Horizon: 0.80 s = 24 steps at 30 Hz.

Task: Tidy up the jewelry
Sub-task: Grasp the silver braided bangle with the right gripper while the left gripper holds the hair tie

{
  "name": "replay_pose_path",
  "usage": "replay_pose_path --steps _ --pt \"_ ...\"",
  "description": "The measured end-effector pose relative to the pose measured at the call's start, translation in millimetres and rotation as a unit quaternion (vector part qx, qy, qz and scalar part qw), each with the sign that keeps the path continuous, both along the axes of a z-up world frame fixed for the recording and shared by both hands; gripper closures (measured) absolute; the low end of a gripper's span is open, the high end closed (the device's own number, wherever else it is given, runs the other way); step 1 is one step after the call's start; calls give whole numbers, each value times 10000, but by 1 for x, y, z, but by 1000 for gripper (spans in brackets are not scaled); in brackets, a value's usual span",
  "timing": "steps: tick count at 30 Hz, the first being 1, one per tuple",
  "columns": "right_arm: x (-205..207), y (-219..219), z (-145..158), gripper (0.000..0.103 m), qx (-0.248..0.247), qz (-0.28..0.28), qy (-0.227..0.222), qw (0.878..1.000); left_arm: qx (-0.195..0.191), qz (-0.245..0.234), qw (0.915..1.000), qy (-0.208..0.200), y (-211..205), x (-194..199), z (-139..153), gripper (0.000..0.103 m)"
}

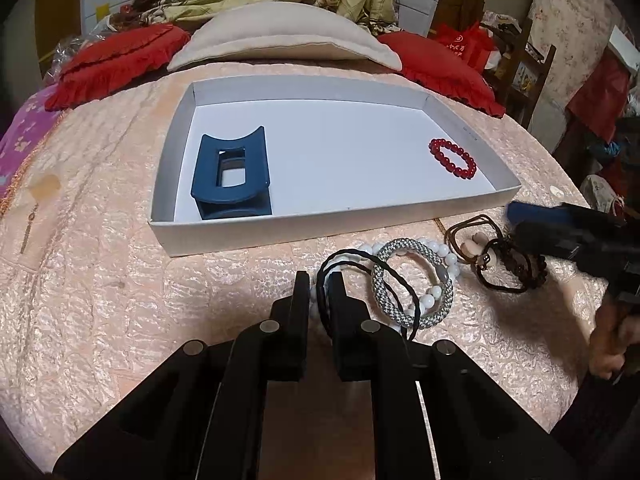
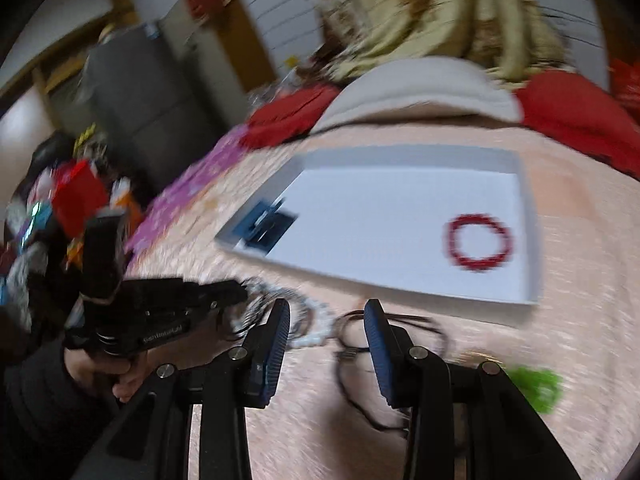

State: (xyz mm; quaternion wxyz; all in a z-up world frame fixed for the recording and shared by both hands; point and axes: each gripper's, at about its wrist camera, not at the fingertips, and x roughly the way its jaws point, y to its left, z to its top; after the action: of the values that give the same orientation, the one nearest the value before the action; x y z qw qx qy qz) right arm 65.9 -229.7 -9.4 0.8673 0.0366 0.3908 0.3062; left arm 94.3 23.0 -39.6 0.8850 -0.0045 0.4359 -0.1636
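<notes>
My left gripper is shut on a black hair tie, with beads of a white bracelet also in the narrow gap. Next to them on the pink cover lies a grey braided bangle. The white tray behind holds a blue hair claw and a red bead bracelet. My right gripper is open and blurred, hovering over white beads and a dark hair tie. It also shows at the right edge in the left wrist view.
A brown wire bangle and a dark bead bracelet lie right of the pile. Something green lies at the near right. A beige pillow and red cushions line the bed's far end.
</notes>
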Motion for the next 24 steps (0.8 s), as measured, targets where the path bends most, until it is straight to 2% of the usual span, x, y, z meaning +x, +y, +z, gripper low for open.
replay_pose_path --steps 6,13,17,20,24 --pt "9 52 -18 71 -415 534 84 9977 18 -12 10000 33 -1 0 -1 95" --pt "26 76 -45 79 -1040 506 390 9925 21 17 10000 84 0 0 -2 95" --pt "26 78 -47 83 -1134 511 315 9917 46 -3 9999 121 0 0 -3 95" --pt "23 81 -46 95 -1330 524 181 9896 58 -37 9999 130 -2 0 -4 95" --pt "17 75 -36 95 -1246 494 -17 9910 32 -48 9999 118 -1 -1 -3 95"
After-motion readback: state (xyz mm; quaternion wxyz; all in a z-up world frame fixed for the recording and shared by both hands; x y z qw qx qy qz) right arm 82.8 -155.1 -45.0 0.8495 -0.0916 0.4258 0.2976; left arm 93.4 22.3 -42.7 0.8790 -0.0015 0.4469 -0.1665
